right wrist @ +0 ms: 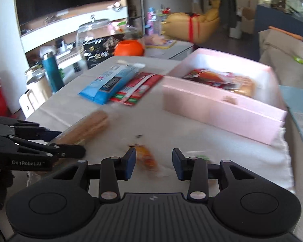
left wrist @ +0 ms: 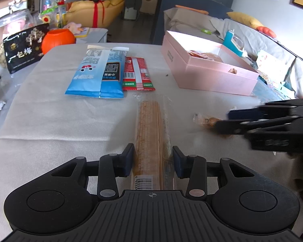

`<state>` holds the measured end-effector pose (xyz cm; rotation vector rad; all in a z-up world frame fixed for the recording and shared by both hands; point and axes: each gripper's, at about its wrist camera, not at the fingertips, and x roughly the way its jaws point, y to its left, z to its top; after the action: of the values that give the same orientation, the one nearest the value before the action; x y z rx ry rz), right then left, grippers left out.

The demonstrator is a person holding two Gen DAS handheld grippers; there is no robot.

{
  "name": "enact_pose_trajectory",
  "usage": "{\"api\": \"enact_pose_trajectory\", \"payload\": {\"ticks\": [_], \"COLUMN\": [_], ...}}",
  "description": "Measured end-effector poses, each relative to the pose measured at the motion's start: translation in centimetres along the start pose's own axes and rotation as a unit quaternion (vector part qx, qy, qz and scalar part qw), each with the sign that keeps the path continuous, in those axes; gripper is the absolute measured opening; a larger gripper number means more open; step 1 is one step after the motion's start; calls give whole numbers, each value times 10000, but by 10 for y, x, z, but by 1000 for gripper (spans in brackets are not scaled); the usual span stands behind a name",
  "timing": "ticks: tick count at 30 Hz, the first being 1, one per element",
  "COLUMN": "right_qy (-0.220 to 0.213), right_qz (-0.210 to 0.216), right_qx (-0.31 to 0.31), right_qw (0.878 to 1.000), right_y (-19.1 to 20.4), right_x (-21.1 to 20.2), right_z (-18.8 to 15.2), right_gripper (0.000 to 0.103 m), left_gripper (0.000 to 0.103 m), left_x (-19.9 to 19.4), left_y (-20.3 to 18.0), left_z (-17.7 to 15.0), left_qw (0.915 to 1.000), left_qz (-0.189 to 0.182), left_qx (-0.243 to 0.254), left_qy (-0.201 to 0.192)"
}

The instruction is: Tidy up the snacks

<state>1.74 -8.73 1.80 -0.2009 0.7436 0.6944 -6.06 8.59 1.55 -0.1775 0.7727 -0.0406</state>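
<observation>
The left gripper (left wrist: 153,157) is clamping the long biscuit pack (left wrist: 151,129) near the pink box (left wrist: 210,76), while the right gripper (right wrist: 153,162) is straddling a small wrapped snack (right wrist: 146,157), grip uncertain, probably boxing next.

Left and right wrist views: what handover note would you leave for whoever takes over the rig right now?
Left claw: closed on the near end of the long biscuit pack, which lies on the table.
Right claw: the small orange wrapped snack sits between its pads; blur hides whether it is pinched.
Done: the pink box already holds a few snacks.
Left: the biscuit pack, the small snack, the blue packet and the red packet are all outside the box.
</observation>
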Motion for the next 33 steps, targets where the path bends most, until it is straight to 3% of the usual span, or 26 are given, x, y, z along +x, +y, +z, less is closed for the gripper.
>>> {"api": "enact_pose_trajectory", "payload": {"ticks": [4,6,12,18,21,25,30,32,33], "right_qy": [267,261,-119,-366,-438,-560,-623,-577,-542], "right_qz": [-64,-102,151,-285,-522,-608,-529,-421,-369], "right_qx": [-11,-39,353,535,690,925,1158,1168,1151], "right_qw": [9996,9996,9992,9975,9953,9923,9899,9906,9912], "right_y": [9,10,-4,-23,-34,-48,-57,-53,-50], "right_x": [25,21,-21,-54,-61,-70,-73,-71,-69], "right_z": [6,9,7,-9,-20,-34,-48,-52,-54], "right_gripper": [37,20,19,19,20,20,20,20,20], "left_gripper": [44,44,42,34,20,20,21,26,38], "left_x": [-1,-2,-1,-11,-19,-30,-11,1,3], "left_y": [1,3,4,-13,-24,-40,-52,-55,-57], "left_z": [-1,-1,7,18,25,40,39,33,31], "left_qw": [10000,10000,9996,9993,9986,9980,9986,9974,9968], "left_qz": [-25,-66,-78,-375,-497,-482,-115,15,87], "left_qx": [-4,-38,-251,-84,9,253,503,615,706], "left_qy": [-6,-29,110,-17,-179,-336,121,366,364]}}
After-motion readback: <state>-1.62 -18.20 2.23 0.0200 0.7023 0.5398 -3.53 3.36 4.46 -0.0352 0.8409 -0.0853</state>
